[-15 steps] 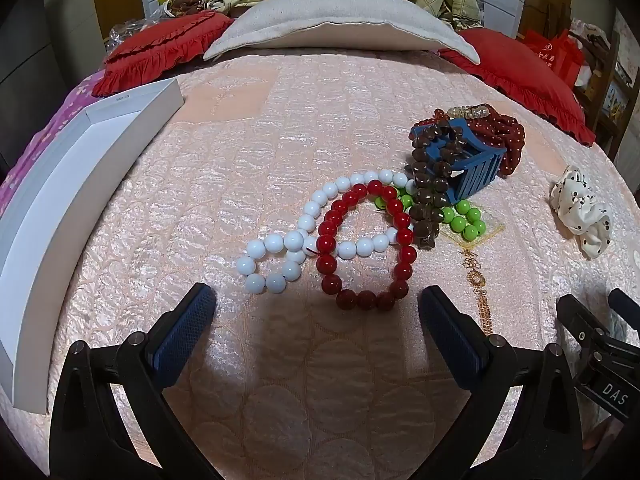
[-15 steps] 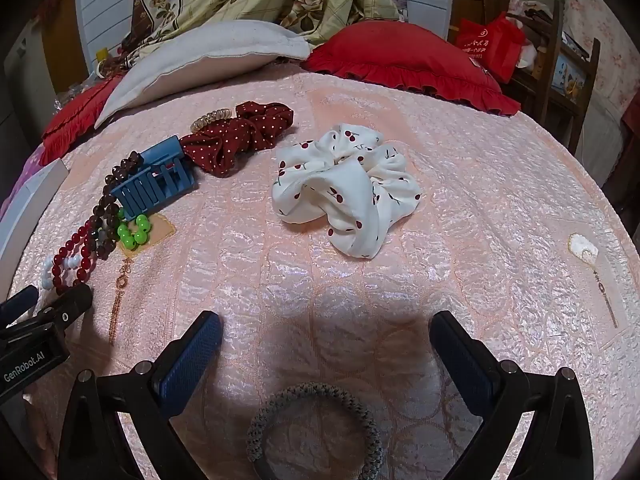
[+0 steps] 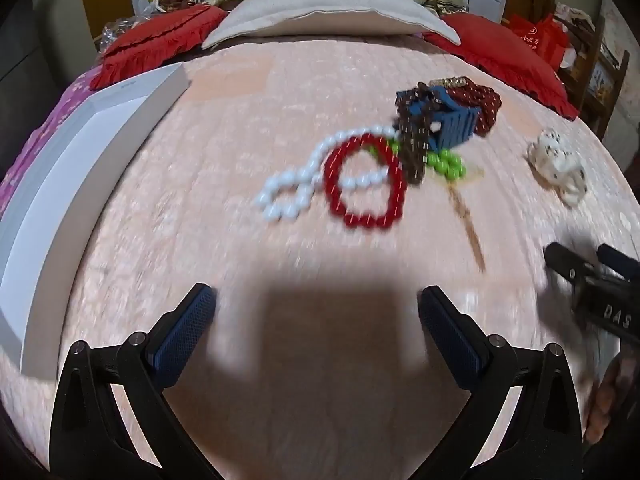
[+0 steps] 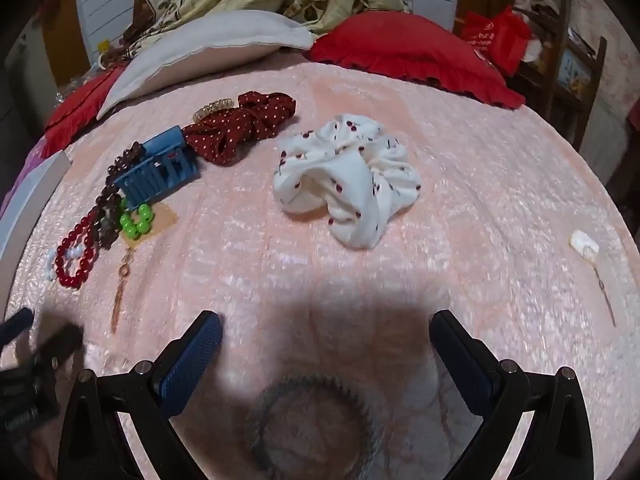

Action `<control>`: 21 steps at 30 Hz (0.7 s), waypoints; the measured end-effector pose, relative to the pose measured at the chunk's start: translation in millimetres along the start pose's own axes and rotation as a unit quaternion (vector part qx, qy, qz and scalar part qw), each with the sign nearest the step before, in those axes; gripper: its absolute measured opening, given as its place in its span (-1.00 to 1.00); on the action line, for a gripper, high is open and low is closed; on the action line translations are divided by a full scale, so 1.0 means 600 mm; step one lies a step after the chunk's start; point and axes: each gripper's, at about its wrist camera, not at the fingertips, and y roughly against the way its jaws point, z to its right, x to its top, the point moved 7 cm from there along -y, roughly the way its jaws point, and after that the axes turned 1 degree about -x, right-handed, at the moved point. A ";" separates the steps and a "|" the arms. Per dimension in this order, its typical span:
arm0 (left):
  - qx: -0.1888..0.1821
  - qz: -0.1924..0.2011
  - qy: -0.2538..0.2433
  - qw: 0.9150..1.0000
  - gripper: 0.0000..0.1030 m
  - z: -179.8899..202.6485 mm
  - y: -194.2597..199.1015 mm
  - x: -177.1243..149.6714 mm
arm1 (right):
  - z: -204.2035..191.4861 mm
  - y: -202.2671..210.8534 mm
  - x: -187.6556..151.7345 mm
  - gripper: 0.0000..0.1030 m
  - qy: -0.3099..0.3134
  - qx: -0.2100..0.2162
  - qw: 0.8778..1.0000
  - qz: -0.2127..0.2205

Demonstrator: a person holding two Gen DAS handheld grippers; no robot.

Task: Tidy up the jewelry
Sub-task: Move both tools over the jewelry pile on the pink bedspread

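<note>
My left gripper hung over the pink bedspread with its jaws spread wide and nothing between them, just its own shadow on the cloth. The jewelry lay ahead of it in a heap: the red bead bracelet sat closest, a ring lying flat, overlapping the white bead strand that looped off to its left. Behind those, a dark brown bead string draped over the blue claw clip, with green beads tucked against the clip's near side. A thin chain trailed from that heap toward me. The picture was smeared, so finer detail I could not make out. The white box sat along the left edge of the bed, well apart from the beads.

My right gripper was also spread wide and empty, above the bedspread. A grey braided hair tie lay right below it, near the bottom of the view, between the two fingers but untouched. Farther out sat the white scrunchie with its dark red dots, alone in the middle. The dark red dotted scrunchie lay beyond the blue clip, touching it, with a gold coil tie at its far side. A small white pendant rested off at the right.
</note>
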 end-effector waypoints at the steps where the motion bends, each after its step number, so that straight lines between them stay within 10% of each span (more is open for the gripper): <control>1: 0.001 0.000 0.002 1.000 0.99 -0.002 0.003 -0.006 | -0.004 0.005 -0.007 1.00 0.002 0.001 1.000 0.001; 10: -0.021 -0.030 -0.006 0.999 0.86 0.003 0.040 -0.053 | -0.017 0.041 -0.062 1.00 0.003 0.001 1.000 0.005; 21: -0.007 0.089 0.022 0.996 0.84 -0.019 0.161 -0.031 | 0.004 0.126 -0.077 0.99 -0.055 -0.003 0.995 0.084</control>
